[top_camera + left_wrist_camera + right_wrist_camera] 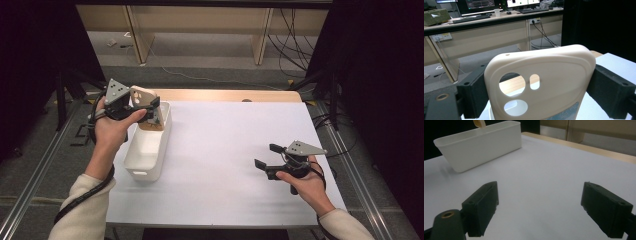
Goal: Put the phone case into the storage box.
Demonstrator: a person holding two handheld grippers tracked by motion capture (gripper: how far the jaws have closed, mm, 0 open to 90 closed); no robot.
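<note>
My left gripper (150,107) is shut on a cream phone case (141,95) and holds it upright over the far end of a white bin (145,172). In the left gripper view both black jaws press on the side edges of the phone case (554,67), whose camera cut-outs face me. Over the right part of the white table my right gripper (265,155) stands open, pointing left, with nothing between its jaws. The right gripper view has the gripper (541,207) over bare table, the bin (481,145) far off and a corner of the case (479,123) above it.
The white tabletop (225,150) has a wooden strip (225,95) along its far edge. The bin stands lengthwise at the table's left edge. Desks, cables and floor lie beyond the table, and metal rails run along both sides.
</note>
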